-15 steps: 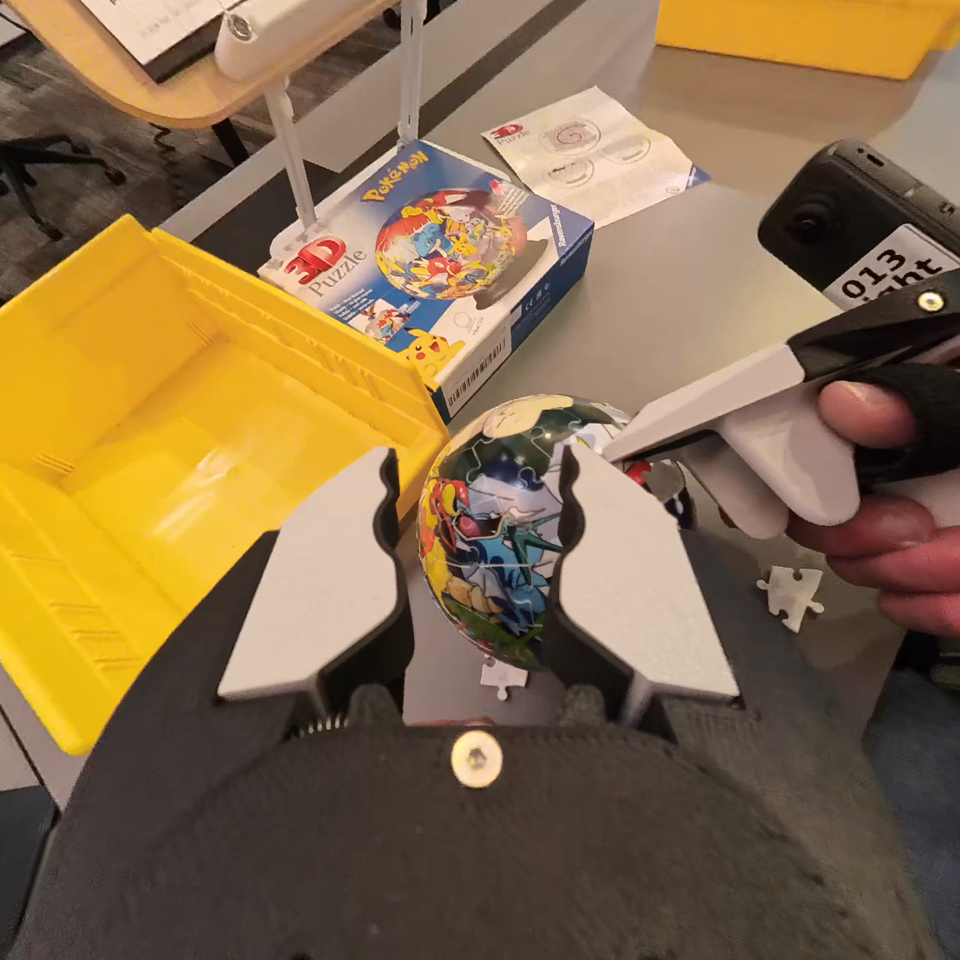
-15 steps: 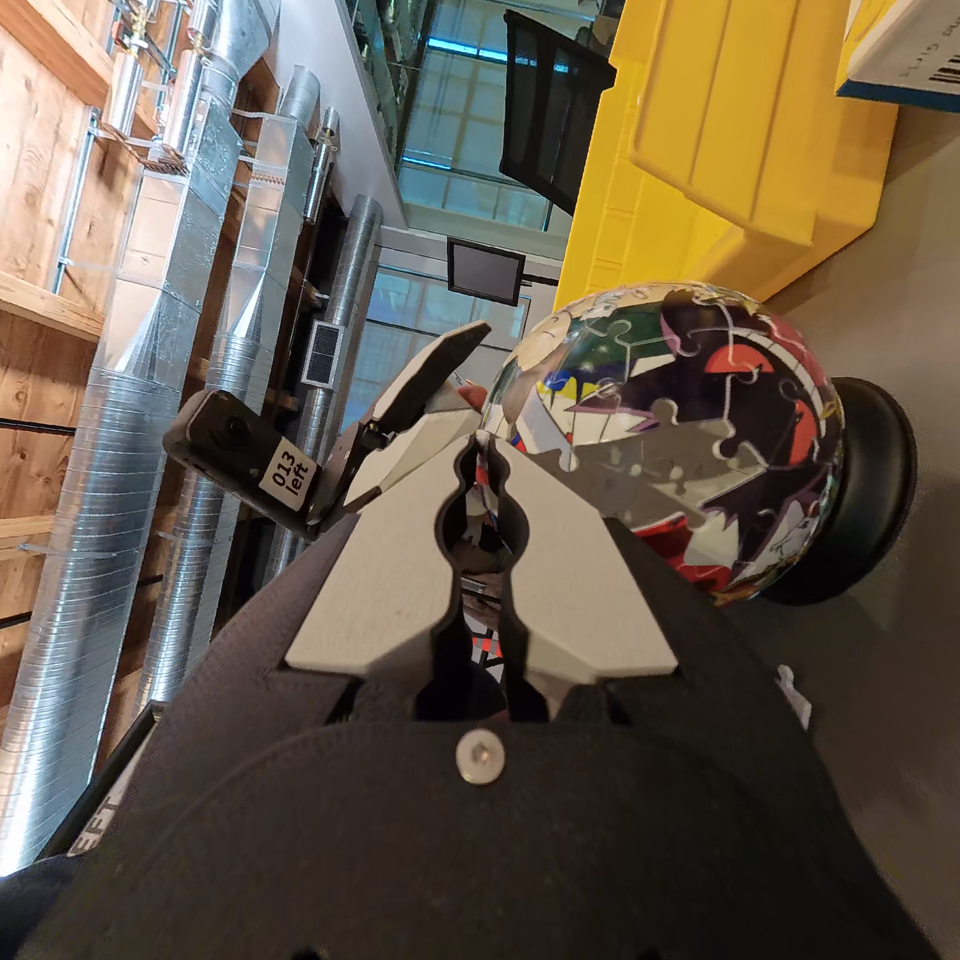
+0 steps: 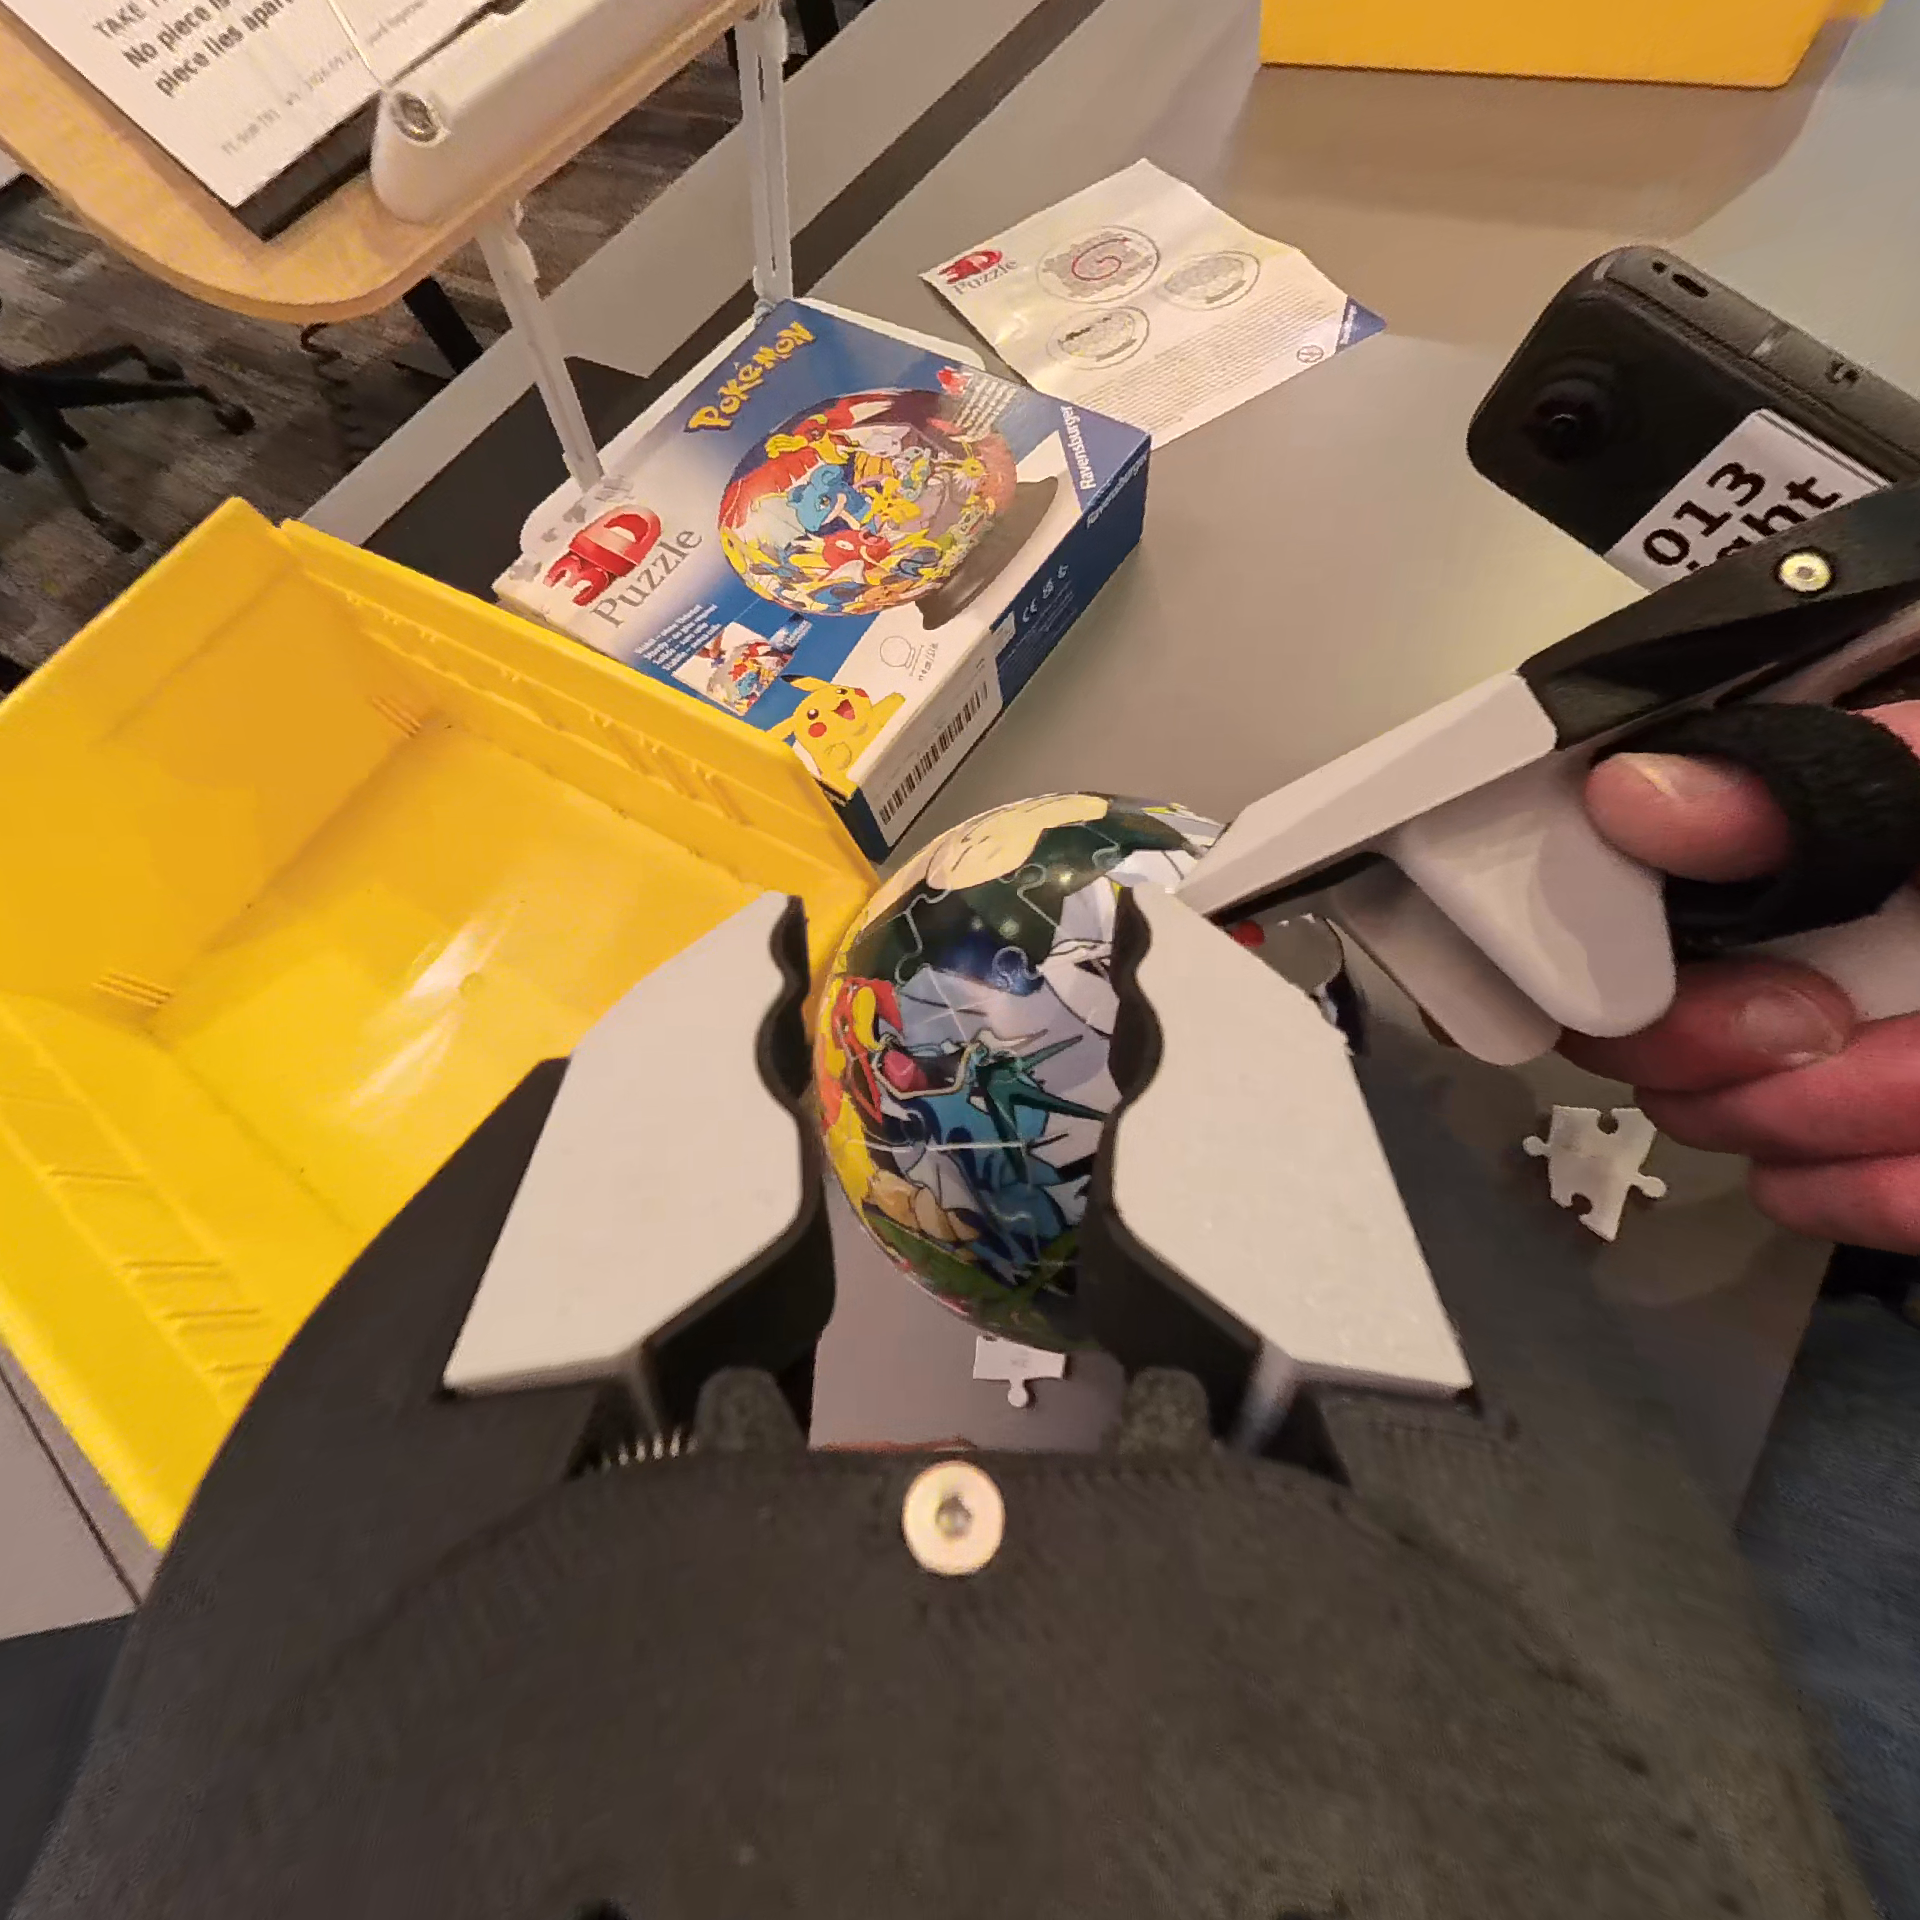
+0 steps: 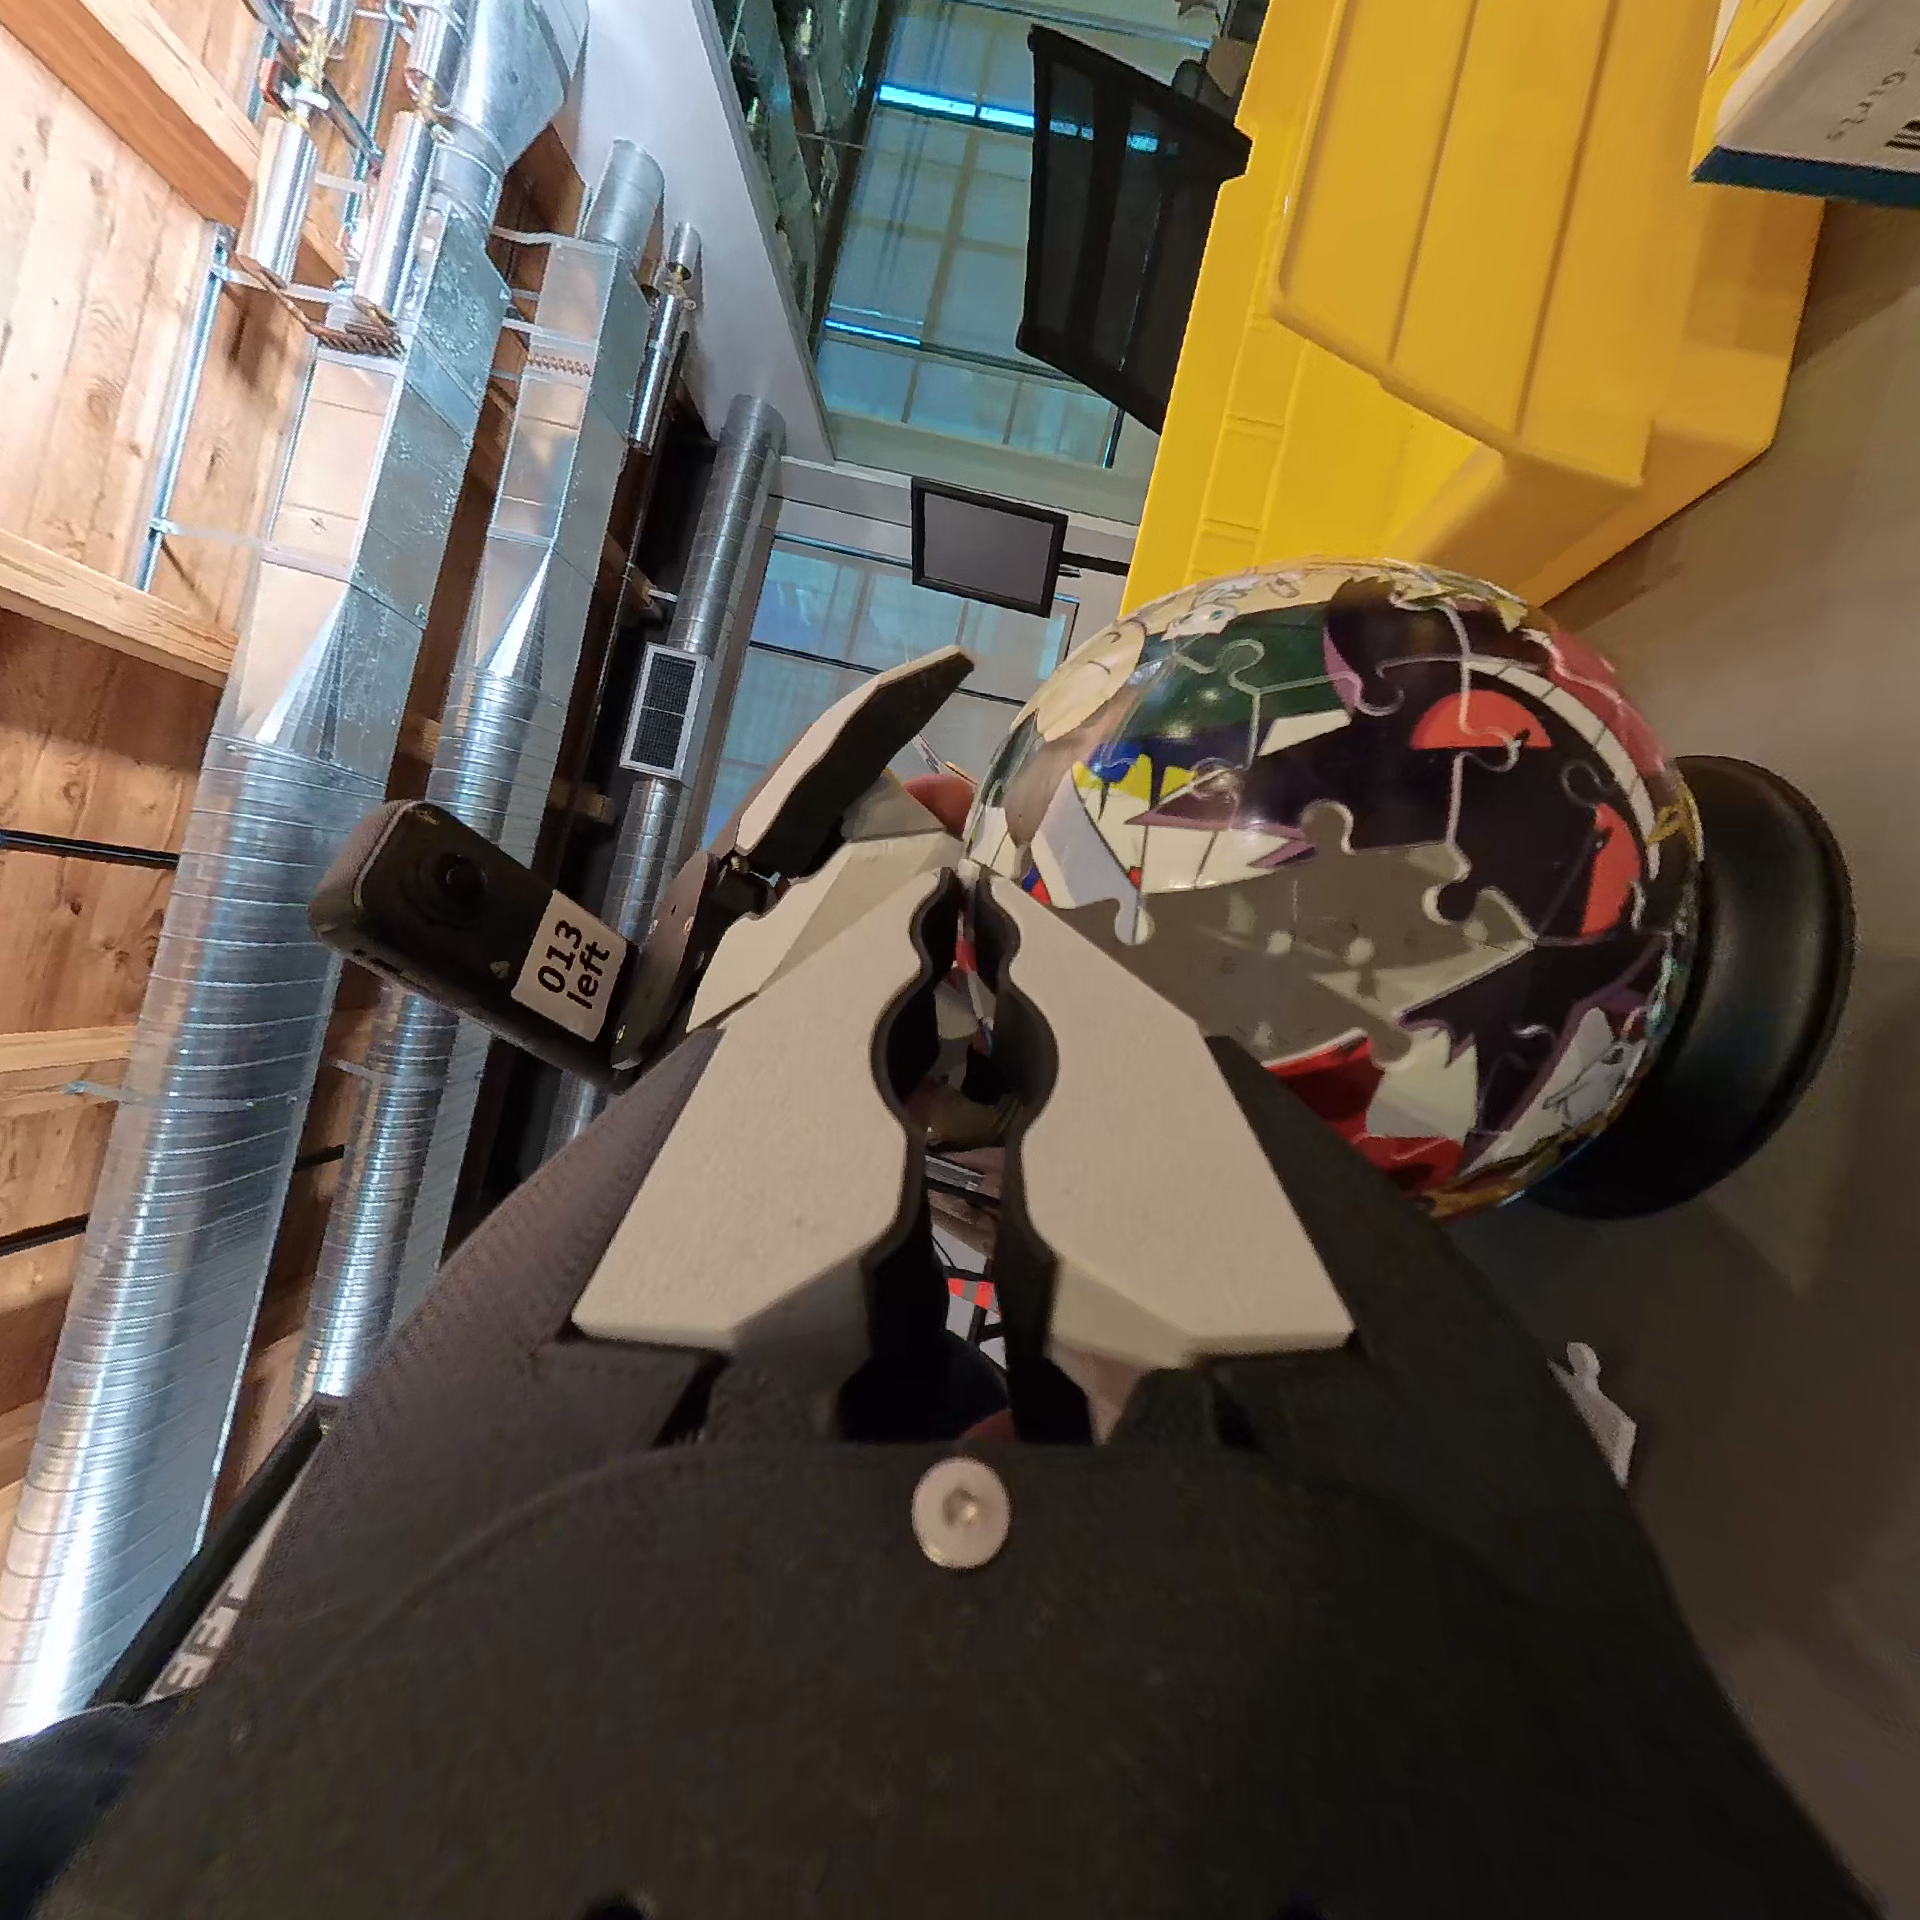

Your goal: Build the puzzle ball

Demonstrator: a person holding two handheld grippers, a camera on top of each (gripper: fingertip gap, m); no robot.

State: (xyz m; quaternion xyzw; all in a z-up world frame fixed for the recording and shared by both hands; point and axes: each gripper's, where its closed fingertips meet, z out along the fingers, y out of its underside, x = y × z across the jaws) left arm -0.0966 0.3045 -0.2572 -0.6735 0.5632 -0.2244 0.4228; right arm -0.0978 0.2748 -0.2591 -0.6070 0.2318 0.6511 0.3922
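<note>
Little has changed in the last half second: the left gripper point(image 3: 961, 997) stays spread around the puzzle ball point(image 4: 1351, 883) on its black stand point(image 4: 1766, 987) on the bench point(image 3: 1299, 582). The right gripper point(image 4: 961, 894) stays pinched together at the ball's open gap point(image 4: 1278, 945), so a piece is probably being pressed in.

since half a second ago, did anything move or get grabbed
Almost nothing changed. The left gripper still has its jaws open around the ball, the right gripper stays shut with its tip at the ball's gap, and nothing was grabbed or released. The loose piece and box stayed put.
</note>
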